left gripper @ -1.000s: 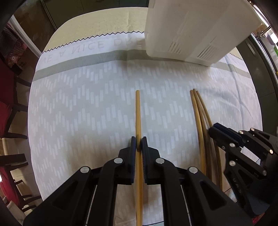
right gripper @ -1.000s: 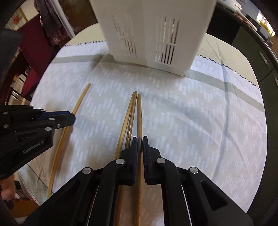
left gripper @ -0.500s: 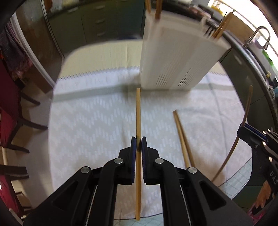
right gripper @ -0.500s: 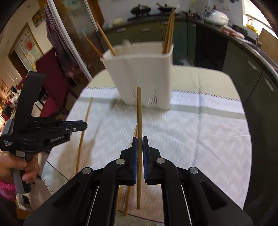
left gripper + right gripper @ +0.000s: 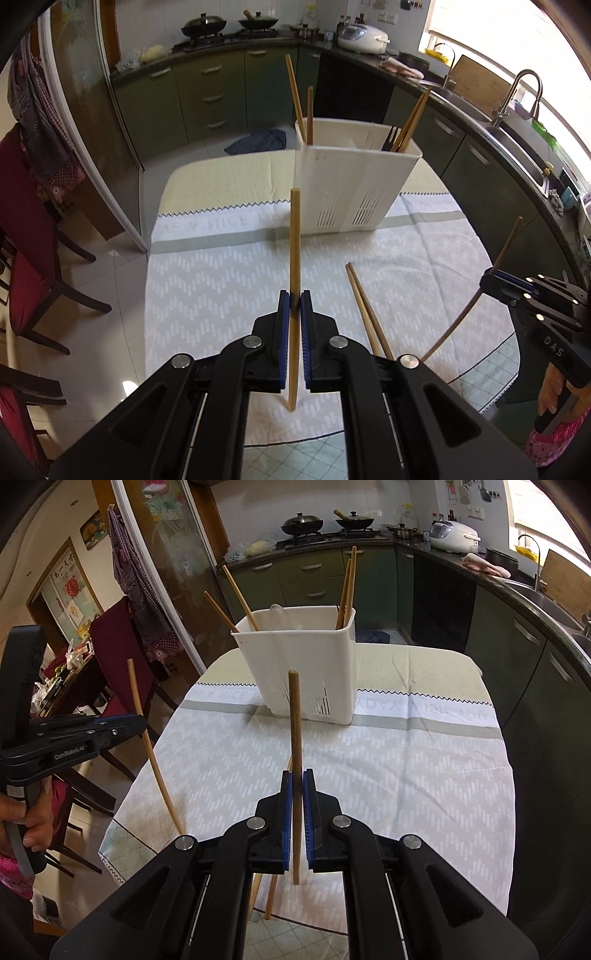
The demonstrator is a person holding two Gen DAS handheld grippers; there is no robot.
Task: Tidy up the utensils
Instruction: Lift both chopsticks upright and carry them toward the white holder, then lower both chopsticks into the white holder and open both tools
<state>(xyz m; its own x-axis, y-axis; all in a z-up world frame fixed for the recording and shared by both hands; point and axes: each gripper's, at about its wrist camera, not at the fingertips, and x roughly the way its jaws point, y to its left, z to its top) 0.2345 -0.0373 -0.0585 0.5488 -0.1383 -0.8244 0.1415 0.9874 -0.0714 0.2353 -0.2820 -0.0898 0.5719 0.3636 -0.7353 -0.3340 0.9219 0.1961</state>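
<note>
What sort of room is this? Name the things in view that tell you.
A home kitchen with a dining table: woks on a gas stove, a rice cooker, and a sink faucet along the dark green cabinets.

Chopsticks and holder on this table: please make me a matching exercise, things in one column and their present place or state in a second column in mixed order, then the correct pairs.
Things
1. left gripper
2. pair of loose chopsticks
3. white utensil holder
4. black fork

States
A. lying flat on the tablecloth
B. shut on one chopstick
C. sticking up inside the holder
D. standing on the table

Pairs: 1-B, 2-A, 3-D, 4-C
</note>
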